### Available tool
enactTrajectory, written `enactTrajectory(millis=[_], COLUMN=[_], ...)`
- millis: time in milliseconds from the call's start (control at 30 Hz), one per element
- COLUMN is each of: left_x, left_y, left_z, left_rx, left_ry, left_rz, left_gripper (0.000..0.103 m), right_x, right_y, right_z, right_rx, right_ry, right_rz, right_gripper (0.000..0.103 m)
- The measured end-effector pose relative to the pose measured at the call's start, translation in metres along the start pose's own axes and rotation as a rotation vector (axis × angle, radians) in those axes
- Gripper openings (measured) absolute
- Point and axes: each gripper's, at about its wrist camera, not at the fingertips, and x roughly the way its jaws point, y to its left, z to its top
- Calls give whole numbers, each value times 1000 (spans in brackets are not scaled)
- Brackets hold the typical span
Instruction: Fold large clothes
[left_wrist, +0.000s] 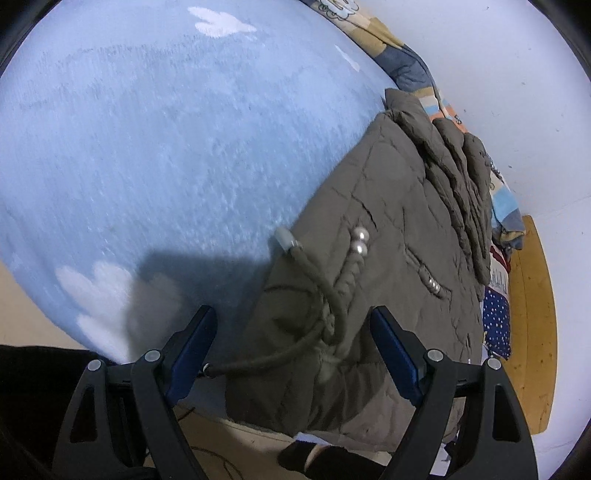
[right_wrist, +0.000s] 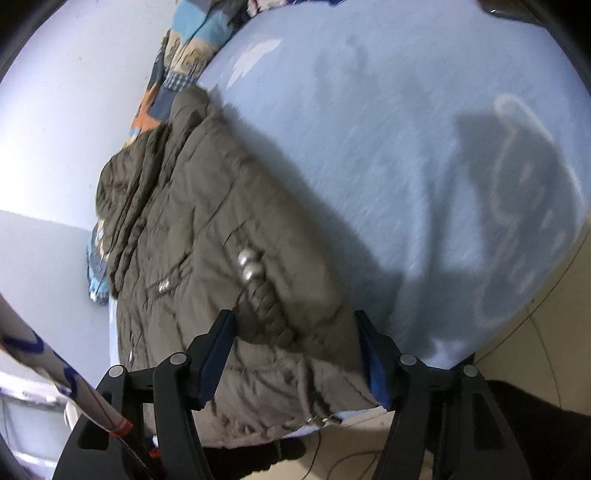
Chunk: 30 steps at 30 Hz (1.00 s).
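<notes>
The quilted olive-brown coat lies in a long, already narrowed bundle on the bed's pale blue blanket, along the edge nearest the wall, with its near end hanging a little over the bed's front edge. A drawstring cord with a pale toggle and two pearl-like beads sprawls across the top layer.

The left gripper hangs over that near end with its jaws spread wide, straddling the cord and fabric without pinching either. The right gripper is likewise open above the same end, jaws on either side of the hem; the right view is blurred, so whether a pad brushes the cloth is hard to say.

The step in hand looks like taking the near end to fold it over. To do it well, each gripper should bite through all the padded layers near a corner, tuck the loose cord inside first, then lift both corners evenly so the bundle stays square.
</notes>
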Motion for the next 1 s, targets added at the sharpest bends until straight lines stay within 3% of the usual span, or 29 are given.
enactTrajectory(millis=[200, 300, 400, 633, 733, 800, 867, 1000], left_x=[6, 9, 10, 16, 11, 6, 5, 12], left_y=[-16, -23, -21, -27, -34, -39, -42, -40], left_z=[-23, -31, -28, -28, -29, -31, -31, -30], left_rx=[73, 112, 99, 143, 189, 227, 255, 266], left_ry=[38, 34, 13, -1, -37, -64, -82, -72], left_rz=[4, 32, 37, 64, 68, 81, 99, 127], left_gripper=[84, 84, 84, 84, 78, 71, 69, 69], right_x=[1, 3, 5, 17, 12, 2, -6, 2], right_y=[32, 35, 19, -14, -3, 8, 18, 14], right_z=[-21, -29, -21, -21, -27, -31, -35, -32], right_rx=[-157, -205, -133, 77, 43, -1, -62, -48], right_ry=[24, 18, -11, 33, 18, -37, -88, -82], right_rz=[50, -27, -81, 42, 78, 83, 54, 17], right_gripper=[69, 67, 67, 69, 52, 27, 23, 27])
